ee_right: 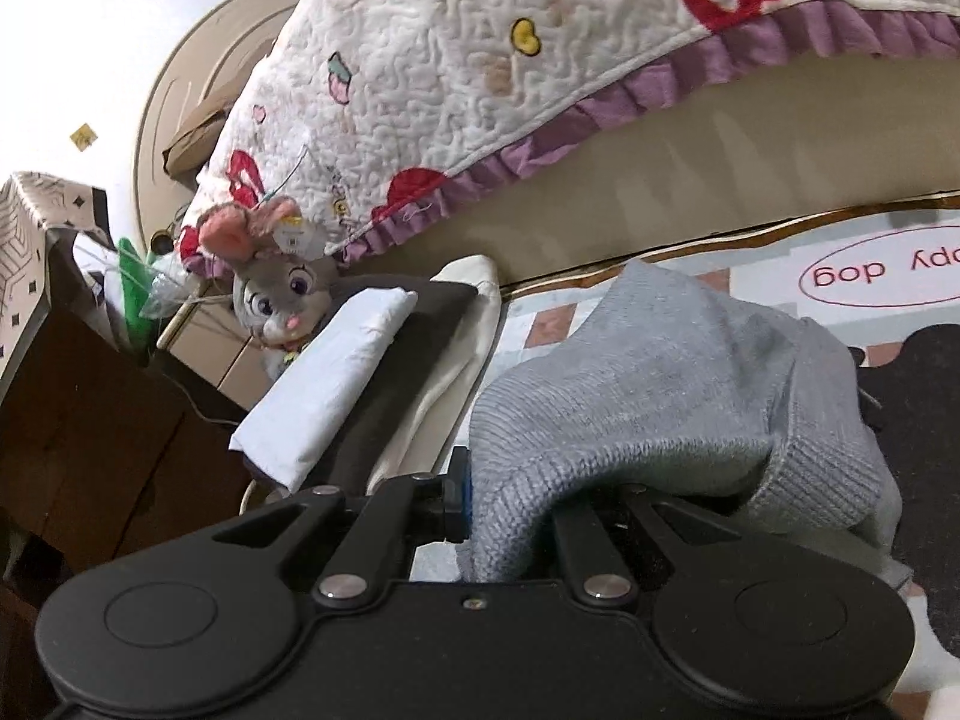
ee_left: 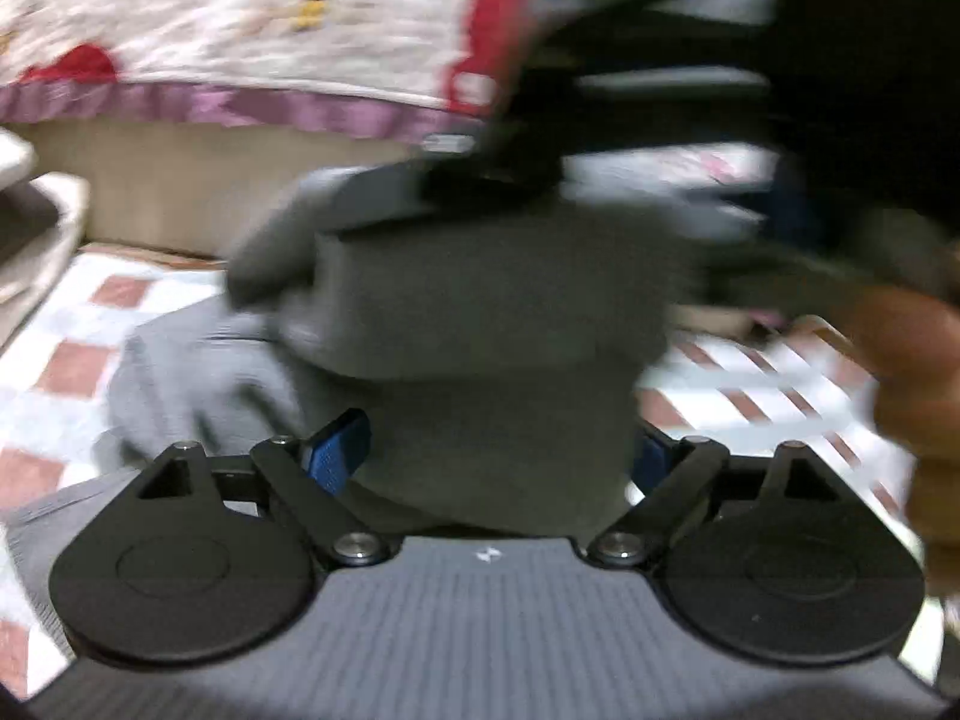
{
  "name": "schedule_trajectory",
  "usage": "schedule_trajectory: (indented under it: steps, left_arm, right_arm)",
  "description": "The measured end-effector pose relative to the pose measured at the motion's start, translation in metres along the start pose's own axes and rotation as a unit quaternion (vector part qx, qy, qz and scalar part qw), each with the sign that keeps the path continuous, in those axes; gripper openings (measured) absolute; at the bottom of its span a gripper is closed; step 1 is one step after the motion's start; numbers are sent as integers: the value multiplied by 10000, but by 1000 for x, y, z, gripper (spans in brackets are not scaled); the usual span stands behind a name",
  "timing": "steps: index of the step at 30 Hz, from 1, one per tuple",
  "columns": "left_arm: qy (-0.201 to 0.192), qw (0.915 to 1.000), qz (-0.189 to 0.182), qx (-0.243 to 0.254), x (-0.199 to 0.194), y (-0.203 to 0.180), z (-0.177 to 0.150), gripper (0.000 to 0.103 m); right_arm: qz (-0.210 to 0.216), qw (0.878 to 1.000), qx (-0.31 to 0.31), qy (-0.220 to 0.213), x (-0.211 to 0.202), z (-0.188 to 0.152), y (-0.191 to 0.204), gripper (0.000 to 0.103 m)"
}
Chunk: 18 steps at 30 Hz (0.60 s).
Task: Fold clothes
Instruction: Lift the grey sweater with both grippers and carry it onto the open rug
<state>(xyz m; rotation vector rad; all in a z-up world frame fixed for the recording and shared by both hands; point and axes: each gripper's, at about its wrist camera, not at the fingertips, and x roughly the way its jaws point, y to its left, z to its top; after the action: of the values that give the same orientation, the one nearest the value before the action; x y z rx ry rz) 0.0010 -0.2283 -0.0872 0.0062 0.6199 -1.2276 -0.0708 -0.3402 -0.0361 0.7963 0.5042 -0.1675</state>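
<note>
Sweater [ee_right: 660, 390], grey knit, is right in the thick of it, bunched on the checked mat [ee_left: 72, 360] beside the bed. Right gripper [ee_right: 540, 516] has its fingers pinched narrow on a fold of the knit, and the fabric drapes over the far finger, hiding it; the blue pad [ee_right: 461, 492] of the near finger presses into the wool. Over on the left wrist view, everything is smeared with blur: the left gripper [ee_left: 498, 456] has its fingers spread wide, grey cloth lying between them, pads off it. At one o'clock there, the other gripper's dark body looms, and a hand [ee_left: 918, 390] shows at three o'clock. From the right wrist, a folded white cloth [ee_right: 330, 378] sits at nine o'clock of the sweater, a plush rabbit [ee_right: 276, 288] at ten o'clock, and the quilted bedspread [ee_right: 450, 90] hangs at twelve.
</note>
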Motion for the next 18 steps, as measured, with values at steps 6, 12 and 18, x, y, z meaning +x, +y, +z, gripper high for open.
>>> schedule_trajectory:
  steps: [6,12,18]
  left_arm:
    - [-293,9963,415,-690,3,34,7,88]
    - [-233,9954,654,-653,-12,40,27,33]
    - [-133,9919,1194,-402,-3,63,30,17]
  right_arm:
    - [383,9990,32,237,7,0,13,8]
    - [682,9965,-390,271,15,0,33,8]
    - [733,9941,-710,360,35,5,21,11]
